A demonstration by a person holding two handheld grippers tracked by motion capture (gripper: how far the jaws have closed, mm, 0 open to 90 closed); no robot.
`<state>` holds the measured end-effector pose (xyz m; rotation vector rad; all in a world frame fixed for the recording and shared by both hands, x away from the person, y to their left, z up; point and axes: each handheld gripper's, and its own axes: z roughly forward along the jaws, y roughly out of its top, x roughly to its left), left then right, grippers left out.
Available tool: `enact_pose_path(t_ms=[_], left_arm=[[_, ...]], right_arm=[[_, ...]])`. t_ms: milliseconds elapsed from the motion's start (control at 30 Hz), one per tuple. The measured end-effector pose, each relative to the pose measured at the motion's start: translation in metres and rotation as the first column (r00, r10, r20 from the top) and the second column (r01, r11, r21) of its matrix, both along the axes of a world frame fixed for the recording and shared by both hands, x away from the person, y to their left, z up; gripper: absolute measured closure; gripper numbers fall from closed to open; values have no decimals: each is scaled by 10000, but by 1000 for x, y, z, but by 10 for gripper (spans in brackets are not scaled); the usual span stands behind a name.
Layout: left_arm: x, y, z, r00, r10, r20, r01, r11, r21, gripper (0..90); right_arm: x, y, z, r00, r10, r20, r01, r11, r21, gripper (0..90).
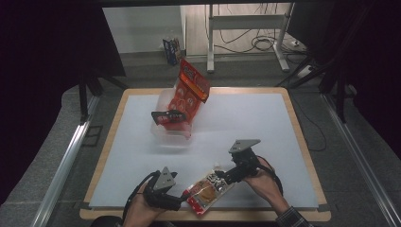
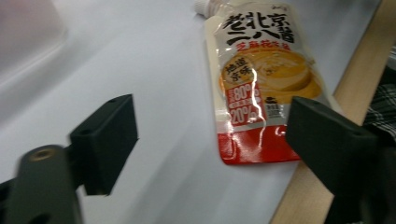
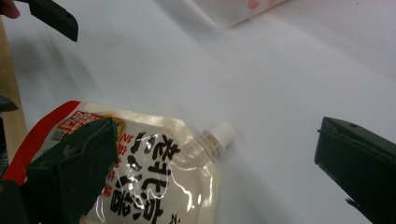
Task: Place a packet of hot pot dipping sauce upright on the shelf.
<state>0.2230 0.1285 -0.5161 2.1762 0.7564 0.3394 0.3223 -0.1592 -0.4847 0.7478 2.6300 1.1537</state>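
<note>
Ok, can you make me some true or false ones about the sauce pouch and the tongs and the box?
1. The sauce pouch lies flat on the table near the front edge. True.
2. The left tongs are shut tight on the pouch. False: their jaws stand wide apart, with the pouch's red bottom end lying between them, ungripped.
3. The pouch has a white cap. True.
4. The right tongs are open around the cap end of the pouch. True.
5. The red snack bag lies flat on the table beside the pouch. False: it stands tilted in the clear plastic box farther back.
6. The clear plastic box is held by a hand. False: it sits alone on the table.
</note>
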Motion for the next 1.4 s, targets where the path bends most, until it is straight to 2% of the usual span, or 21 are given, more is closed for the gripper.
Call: enact_pose_path(t_ms=[100, 133, 167, 367, 433, 600, 733, 833, 867, 933, 967, 1100, 1167, 1300, 1400], left_arm=[[0, 0, 0, 10000, -93, 0, 93, 9999, -71, 278], [-1, 1, 1, 9999, -137, -1, 137, 9998, -121, 278], [-1, 1, 1, 9998, -211, -2, 211, 9996, -195, 351], [0, -2, 0, 9970, -755, -151, 745, 9956, -562, 638], [-1, -7, 1, 9940, -1082, -178, 1064, 9911, -803, 715], [1, -15, -1, 9892, -1447, -253, 1420, 9860, -874, 880], [4, -25, -5, 9843, -1711, -425, 1663, 9812, -975, 895], [4, -31, -7, 9828, -1799, -422, 1758, 9805, -875, 895], [4, -34, -8, 9819, -1845, -422, 1810, 9806, -758, 895], [3, -44, -14, 9823, -1817, -455, 1815, 9834, -83, 896], [3, -45, -16, 9843, -1694, -491, 1684, 9854, -228, 896], [3, -43, -20, 9845, -1621, -665, 1608, 9867, -252, 899], [1, -42, -20, 9846, -1648, -580, 1652, 9863, 23, 900], [-2, -39, -23, 9860, -1491, -740, 1487, 9888, -117, 900], [-5, -38, -24, 9868, -1463, -698, 1466, 9892, -6, 900]], right_arm=[[-3, -3, 0, 10000, -27, -10, 27, 10000, 25, 0], [-5, -4, 0, 10000, -79, -12, 79, 10000, 19, 0], [-8, -7, -1, 9999, -150, -16, 150, 9999, -2, 0], [-17, -21, -5, 9991, -391, -179, 388, 9991, -189, 0], [-20, -25, -7, 9985, -446, -324, 437, 9987, -279, 0], [-25, -33, -11, 9967, -661, -470, 644, 9972, -377, 0], [-26, -39, -13, 9952, -758, -622, 741, 9969, -282, 2], [-27, -40, -15, 9947, -785, -667, 769, 9967, -263, 4], [-27, -40, -15, 9947, -765, -687, 749, 9968, -262, 5], [-27, -38, -17, 9951, -720, -677, 700, 9970, -321, 5], [-28, -38, -18, 9958, -680, -620, 659, 9972, -344, 5], [-29, -35, -19, 9960, -566, -697, 542, 9979, -356, 5], [-29, -35, -19, 9963, -509, -695, 485, 9982, -350, 4], [-31, -34, -20, 9957, -470, -798, 440, 9982, -397, 4], [-33, -33, -21, 9957, -356, -857, 320, 9986, -422, 6]])
